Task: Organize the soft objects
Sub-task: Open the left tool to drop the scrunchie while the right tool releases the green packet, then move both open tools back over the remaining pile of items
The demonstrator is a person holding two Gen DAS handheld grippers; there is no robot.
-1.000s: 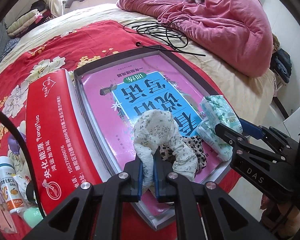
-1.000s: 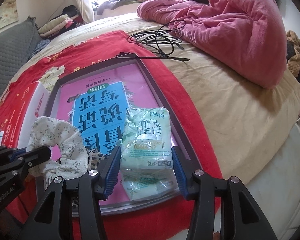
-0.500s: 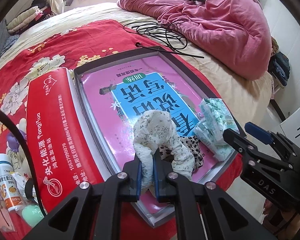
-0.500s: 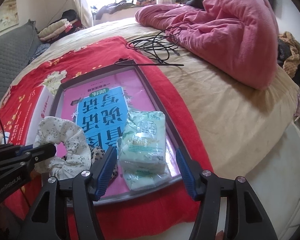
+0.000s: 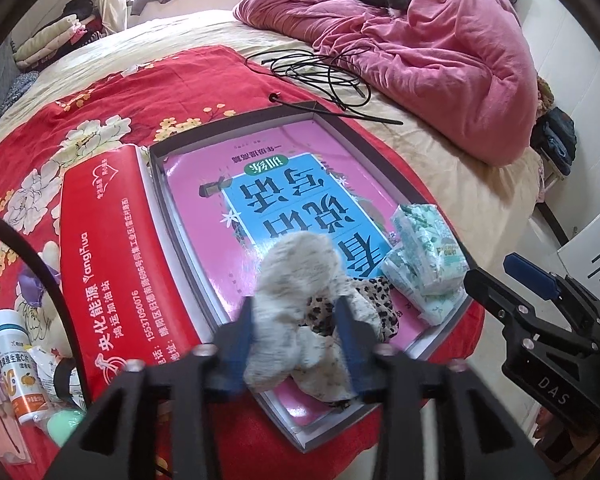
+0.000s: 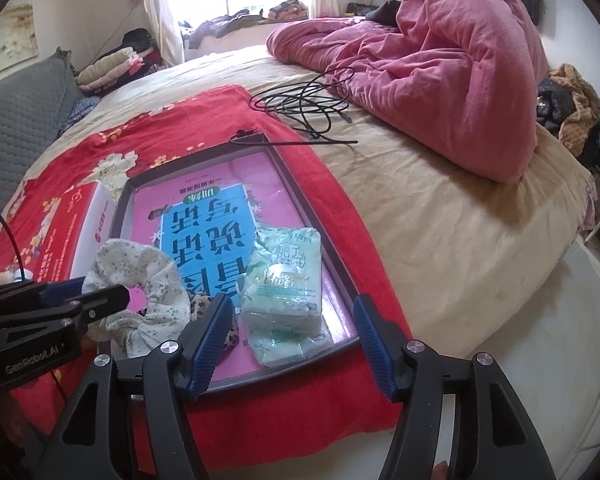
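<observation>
Fingers (image 5: 244, 332) just parted; scrunchie (image 5: 296, 304), tissue pack (image 6: 288, 292) in tray (image 6: 320, 224).

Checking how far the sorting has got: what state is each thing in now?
Floral scrunchie: in the tray, between the open jaws.
Leopard scrunchie: in the tray, partly under the floral one.
Tissue packs: sealed, lying in the tray.
Tray: open-topped, on the red cloth.
Left gripper: jaws just opened.
Right gripper: open, empty.
</observation>
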